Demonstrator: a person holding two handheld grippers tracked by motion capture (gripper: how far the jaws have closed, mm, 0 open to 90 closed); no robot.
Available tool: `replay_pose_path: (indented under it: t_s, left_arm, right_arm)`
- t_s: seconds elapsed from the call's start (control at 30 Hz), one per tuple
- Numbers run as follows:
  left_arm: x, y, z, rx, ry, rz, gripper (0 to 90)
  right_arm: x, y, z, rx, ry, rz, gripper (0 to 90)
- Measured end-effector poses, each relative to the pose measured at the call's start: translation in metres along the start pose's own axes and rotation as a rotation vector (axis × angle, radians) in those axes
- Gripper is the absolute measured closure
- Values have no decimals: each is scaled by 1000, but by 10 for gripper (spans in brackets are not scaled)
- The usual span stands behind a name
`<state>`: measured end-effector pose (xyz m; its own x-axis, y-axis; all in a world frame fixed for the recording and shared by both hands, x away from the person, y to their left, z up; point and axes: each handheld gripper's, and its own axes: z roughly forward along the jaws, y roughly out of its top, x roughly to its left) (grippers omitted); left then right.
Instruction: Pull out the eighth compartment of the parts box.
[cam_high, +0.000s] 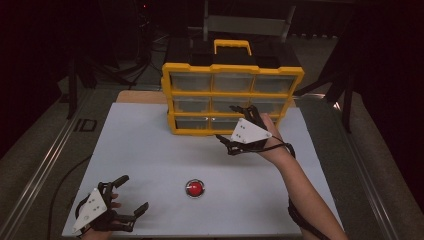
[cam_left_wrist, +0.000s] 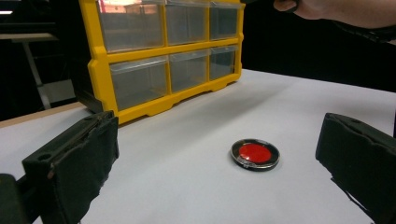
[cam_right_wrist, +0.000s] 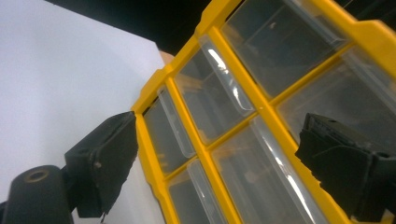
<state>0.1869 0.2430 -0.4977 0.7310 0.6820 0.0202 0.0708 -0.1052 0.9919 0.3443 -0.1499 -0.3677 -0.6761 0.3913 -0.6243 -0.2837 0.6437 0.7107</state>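
Right gripper (cam_high: 239, 126) jaws apart, up at yellow drawer cabinet (cam_high: 232, 90) at counter (cam_high: 150, 150) rear, likely reaching for a lower drawer. Left gripper (cam_high: 127, 197) jaws apart, idle near red button (cam_high: 194, 188). Next: line up on drawer's handle lip.

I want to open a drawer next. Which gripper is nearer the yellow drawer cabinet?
Right. The right gripper is open right at the front of the yellow drawer cabinet, by its lower drawers. The left gripper sits open at the table's near left corner, far from it.
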Motion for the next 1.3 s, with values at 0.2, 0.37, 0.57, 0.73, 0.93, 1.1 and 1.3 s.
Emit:
replay_pose_path:
  t_s: [0.2,0.37,0.57,0.73,0.93,1.1,1.3]
  left_arm:
    - [0,0,1,1,-1,-2,2]
    - [0,-1,1,4,-5,1,2]
    - [0,-1,1,5,-8,3,2]
    - [0,-1,1,7,-12,5,2]
    - [0,-1,1,1,-14,1,2]
    - [0,-1,1,4,-15,2,2]
    - [0,-2,1,2,-17,-5,2]
  right_arm:
    - [0,-3,16,30,30,-24,114]
    - [2,-6,30,64,62,-22,96]
    - [5,-14,44,97,65,-23,96]
    - [8,-24,54,108,69,-40,169]
    - [13,-37,68,125,93,-69,220]
    - [19,-46,80,153,97,-99,259]
    - [24,-54,90,104,48,-155,437]
